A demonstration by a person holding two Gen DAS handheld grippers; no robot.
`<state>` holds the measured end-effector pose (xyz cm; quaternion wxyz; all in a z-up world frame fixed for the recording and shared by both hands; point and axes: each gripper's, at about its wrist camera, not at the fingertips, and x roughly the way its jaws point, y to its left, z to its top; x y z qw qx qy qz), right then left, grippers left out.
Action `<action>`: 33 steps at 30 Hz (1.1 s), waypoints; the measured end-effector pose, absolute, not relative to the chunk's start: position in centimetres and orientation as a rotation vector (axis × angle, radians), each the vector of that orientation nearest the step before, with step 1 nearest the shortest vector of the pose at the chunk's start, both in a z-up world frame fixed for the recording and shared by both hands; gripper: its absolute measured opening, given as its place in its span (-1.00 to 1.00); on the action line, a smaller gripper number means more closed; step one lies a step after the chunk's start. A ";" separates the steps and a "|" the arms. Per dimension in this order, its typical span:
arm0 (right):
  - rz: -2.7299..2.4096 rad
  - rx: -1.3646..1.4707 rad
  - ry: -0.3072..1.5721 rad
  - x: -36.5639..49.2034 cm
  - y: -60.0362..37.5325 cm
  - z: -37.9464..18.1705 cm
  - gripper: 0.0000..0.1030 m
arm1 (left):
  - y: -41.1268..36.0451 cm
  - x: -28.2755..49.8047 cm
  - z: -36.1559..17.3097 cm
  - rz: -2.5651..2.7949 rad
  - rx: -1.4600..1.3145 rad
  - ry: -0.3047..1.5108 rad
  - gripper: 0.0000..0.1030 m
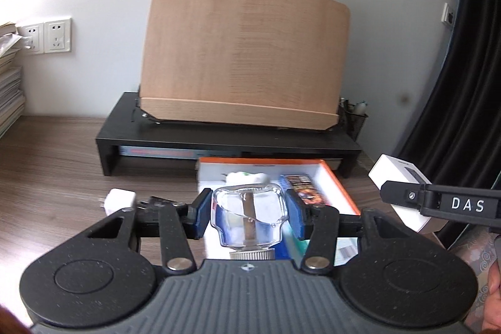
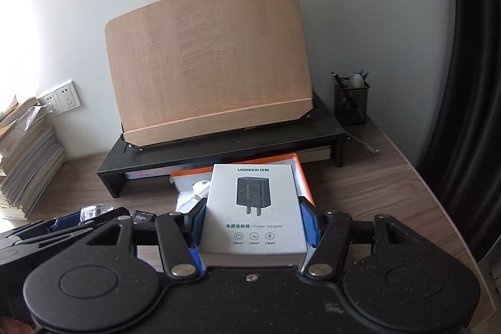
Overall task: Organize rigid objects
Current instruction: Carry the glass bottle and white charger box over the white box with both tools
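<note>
Left tool (image 1: 249, 213) tilted down – clamps glass bottle (image 1: 247, 216).

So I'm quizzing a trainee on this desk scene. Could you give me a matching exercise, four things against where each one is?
Things:
1. glass bottle
2. white adapter box
3. wooden board
4. pen cup

Places:
A. on the black stand
B. on the desk, right of the stand
C. gripped in the left tongs
D. gripped in the right tongs

Pairs: 1-C, 2-D, 3-A, 4-B
</note>
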<state>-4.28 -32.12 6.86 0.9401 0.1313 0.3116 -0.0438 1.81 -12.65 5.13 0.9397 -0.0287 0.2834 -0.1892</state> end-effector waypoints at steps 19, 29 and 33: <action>-0.028 0.270 0.582 -6.0 -35.3 8.0 0.37 | -17.2 -0.6 6.4 -0.368 -0.034 0.542 -0.04; -0.010 0.276 0.572 -5.8 -35.7 8.0 0.37 | -17.6 -0.5 6.8 -0.340 -0.030 0.533 -0.04; -0.007 0.278 0.572 -5.6 -35.8 7.9 0.37 | -17.7 -0.4 6.6 -0.335 -0.028 0.536 -0.04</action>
